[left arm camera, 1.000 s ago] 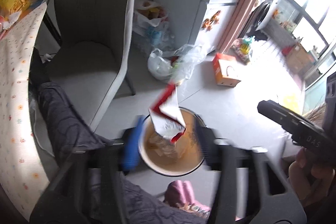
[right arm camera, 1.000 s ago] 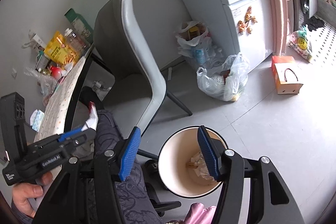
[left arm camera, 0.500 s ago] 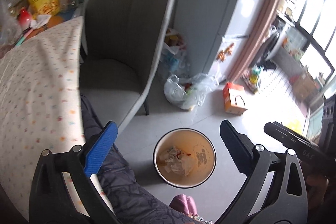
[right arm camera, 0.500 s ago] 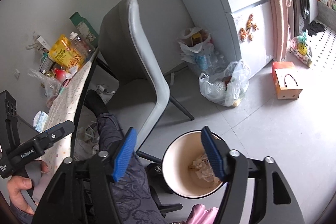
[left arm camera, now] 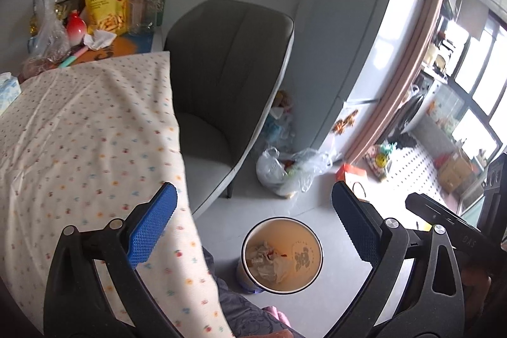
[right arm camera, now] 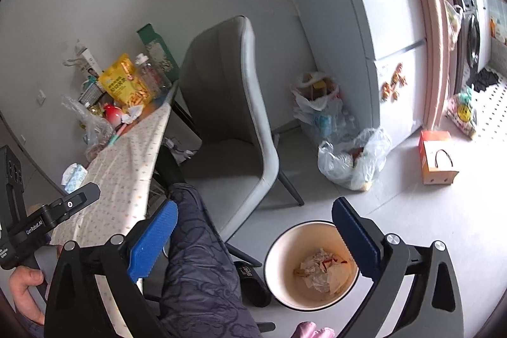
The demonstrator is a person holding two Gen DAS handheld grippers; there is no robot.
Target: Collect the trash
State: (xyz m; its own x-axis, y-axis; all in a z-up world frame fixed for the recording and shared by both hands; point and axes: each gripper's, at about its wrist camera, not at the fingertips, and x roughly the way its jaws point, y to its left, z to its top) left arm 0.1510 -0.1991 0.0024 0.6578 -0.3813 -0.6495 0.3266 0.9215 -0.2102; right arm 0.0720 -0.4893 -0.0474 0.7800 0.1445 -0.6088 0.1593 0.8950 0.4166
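A round cream trash bin stands on the grey floor and holds crumpled wrappers. My left gripper is open and empty, high above the bin and the table's edge. My right gripper is open and empty above the floor, its right finger over the bin, where the crumpled trash shows. A crumpled white tissue lies at the far end of the table among the groceries; it also shows in the right wrist view.
A table with a dotted cloth is on the left, with a yellow snack bag, a jar and bags at its far end. A grey chair stands beside it. Plastic bags, an orange box and a fridge lie beyond.
The red and white wrapper left my left gripper and dropped into the bin. The left gripper opened wide and rose toward the table. The right gripper lifted slightly.
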